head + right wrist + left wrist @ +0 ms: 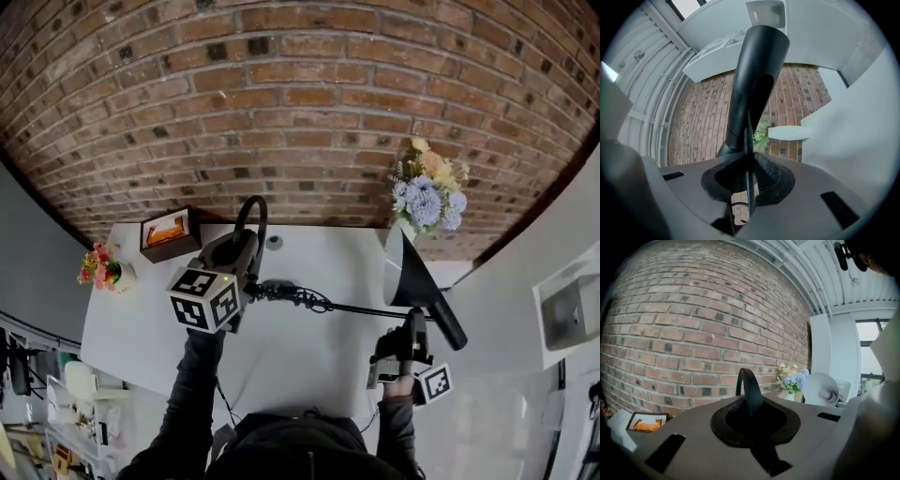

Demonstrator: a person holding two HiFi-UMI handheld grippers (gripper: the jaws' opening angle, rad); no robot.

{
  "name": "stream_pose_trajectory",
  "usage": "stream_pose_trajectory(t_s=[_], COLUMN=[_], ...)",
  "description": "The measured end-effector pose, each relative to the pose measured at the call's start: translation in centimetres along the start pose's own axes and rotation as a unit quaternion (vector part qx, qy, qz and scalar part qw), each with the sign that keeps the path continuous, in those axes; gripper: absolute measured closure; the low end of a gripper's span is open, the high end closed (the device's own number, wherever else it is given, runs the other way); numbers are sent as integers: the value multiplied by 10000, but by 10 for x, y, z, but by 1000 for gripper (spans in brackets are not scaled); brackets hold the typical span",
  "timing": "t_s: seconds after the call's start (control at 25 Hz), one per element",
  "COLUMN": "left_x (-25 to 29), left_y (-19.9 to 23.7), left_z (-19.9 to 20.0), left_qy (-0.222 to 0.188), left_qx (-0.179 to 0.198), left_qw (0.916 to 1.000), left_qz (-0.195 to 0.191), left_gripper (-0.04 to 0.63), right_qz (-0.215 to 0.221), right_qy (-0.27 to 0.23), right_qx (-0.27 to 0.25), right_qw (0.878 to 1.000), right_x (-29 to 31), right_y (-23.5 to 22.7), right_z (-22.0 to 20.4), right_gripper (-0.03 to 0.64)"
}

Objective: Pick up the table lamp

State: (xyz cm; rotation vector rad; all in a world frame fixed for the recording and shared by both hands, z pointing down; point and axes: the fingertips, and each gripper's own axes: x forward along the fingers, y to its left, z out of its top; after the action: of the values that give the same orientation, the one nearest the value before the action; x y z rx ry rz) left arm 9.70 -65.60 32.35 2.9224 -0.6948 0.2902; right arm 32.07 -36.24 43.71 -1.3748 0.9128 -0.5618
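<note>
The table lamp (pixel 405 272) is being held up over the white table (pixel 309 366), lying roughly level between the two grippers. At its left end, the black curved band (pixel 253 214) is being grasped by the left gripper (pixel 242 251). In the left gripper view the jaws of that gripper (pixel 752 416) are being pressed tight on the band (pixel 749 390), which is arching up out of them. The lamp's thin rod (pixel 361 308) is being clamped near its other end by the right gripper (pixel 411 336). In the right gripper view the rod (pixel 749 187) is being pinched between the closed jaws of that gripper (pixel 749 180), with a black tube (pixel 757 84) rising just behind it. The pale shade (pixel 401 253) is being shown just beyond the right gripper, its wide mouth turned toward the brick wall (pixel 300 103). A twisted cord (pixel 300 298) is being carried along the rod near the left gripper. A bunch of blue and yellow flowers (pixel 427 192) is being displayed at the table's far right corner, a dark box (pixel 169 232) at the far left, and a small flower pot (pixel 103 267) at the left edge.
</note>
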Motion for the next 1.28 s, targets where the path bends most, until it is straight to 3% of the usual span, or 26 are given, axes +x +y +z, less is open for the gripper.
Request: stream_pose_trajectory(t_s=[0.48, 1.28], left_x=[-46, -34], left_y=[41, 30], left_z=[-21, -41], left_qy=[-3, 303], left_qx=[-341, -358], left_qw=[9981, 9984], left_qz=[517, 325], left_gripper=[566, 566], right_qz=[-5, -171], right_qy=[573, 414], right_qx=[-73, -67], right_qw=[9983, 9990], right_x=[15, -8], right_y=[0, -12], right_z=[-43, -33], right_gripper=[568, 568])
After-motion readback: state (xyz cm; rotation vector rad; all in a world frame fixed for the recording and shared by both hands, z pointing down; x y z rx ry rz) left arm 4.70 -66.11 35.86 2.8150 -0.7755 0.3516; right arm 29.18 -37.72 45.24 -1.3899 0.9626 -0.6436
